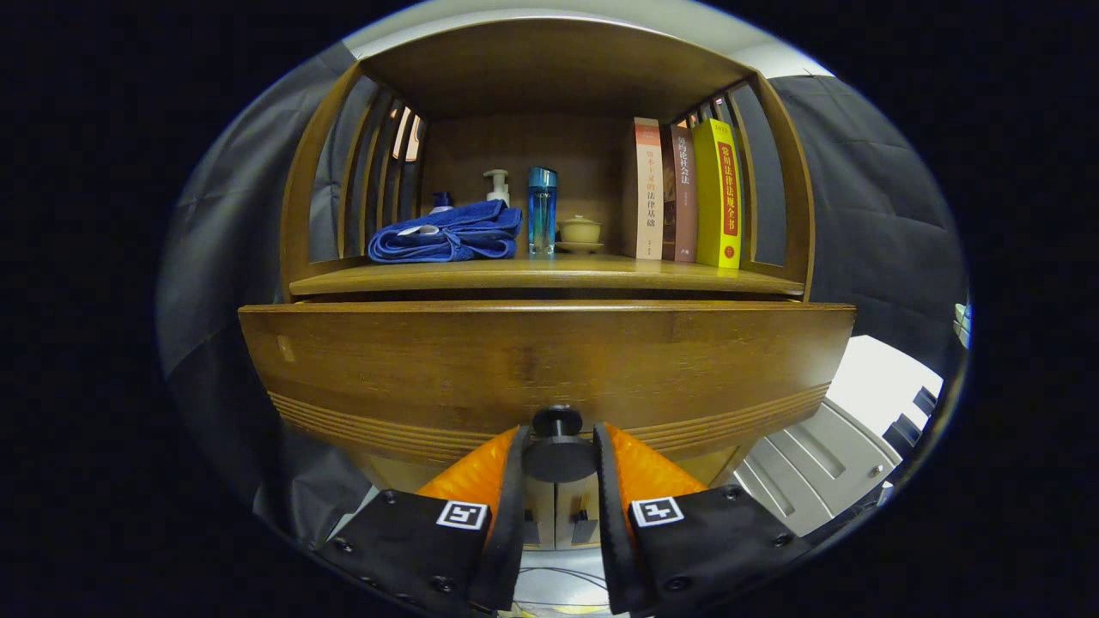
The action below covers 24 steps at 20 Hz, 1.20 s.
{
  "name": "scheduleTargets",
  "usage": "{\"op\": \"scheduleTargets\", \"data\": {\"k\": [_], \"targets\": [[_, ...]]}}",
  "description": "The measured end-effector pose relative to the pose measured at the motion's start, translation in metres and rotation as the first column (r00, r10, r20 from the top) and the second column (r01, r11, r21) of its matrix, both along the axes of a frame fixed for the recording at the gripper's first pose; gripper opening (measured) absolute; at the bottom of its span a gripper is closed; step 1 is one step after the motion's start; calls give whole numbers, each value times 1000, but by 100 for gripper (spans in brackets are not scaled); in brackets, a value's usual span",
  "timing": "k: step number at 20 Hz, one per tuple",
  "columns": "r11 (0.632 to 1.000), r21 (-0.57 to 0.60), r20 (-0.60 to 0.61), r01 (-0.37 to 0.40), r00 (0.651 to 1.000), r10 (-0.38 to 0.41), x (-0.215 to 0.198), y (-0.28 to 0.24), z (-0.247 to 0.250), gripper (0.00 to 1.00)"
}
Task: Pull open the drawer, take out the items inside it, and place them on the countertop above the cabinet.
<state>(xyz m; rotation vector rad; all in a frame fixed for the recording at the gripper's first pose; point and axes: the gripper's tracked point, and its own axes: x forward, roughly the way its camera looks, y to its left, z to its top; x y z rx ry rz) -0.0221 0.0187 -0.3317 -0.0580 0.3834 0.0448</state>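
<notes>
The wooden drawer front [412, 360] spans the cabinet just ahead of me, standing a little forward of the countertop [549, 276] above it, with a dark gap along its top edge. Its round dark knob [558, 453] sits low in the middle of the front. My gripper [558, 459] is shut on that knob, one finger pressing on each side of it. The inside of the drawer is hidden behind its front.
On the countertop, under a wooden hutch with slatted sides, lie a folded blue towel [448, 236], a white pump bottle [497, 186], a tall blue bottle [542, 210], a small lidded cup [579, 232] and three upright books [687, 196]. Grey cases [824, 463] lie on the floor to the right.
</notes>
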Motion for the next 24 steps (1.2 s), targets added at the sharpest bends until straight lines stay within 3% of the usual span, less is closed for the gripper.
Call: {"op": "scheduleTargets", "data": {"k": [24], "targets": [[1000,9,-76,-25,997,26,-72,-2,4,47]]}}
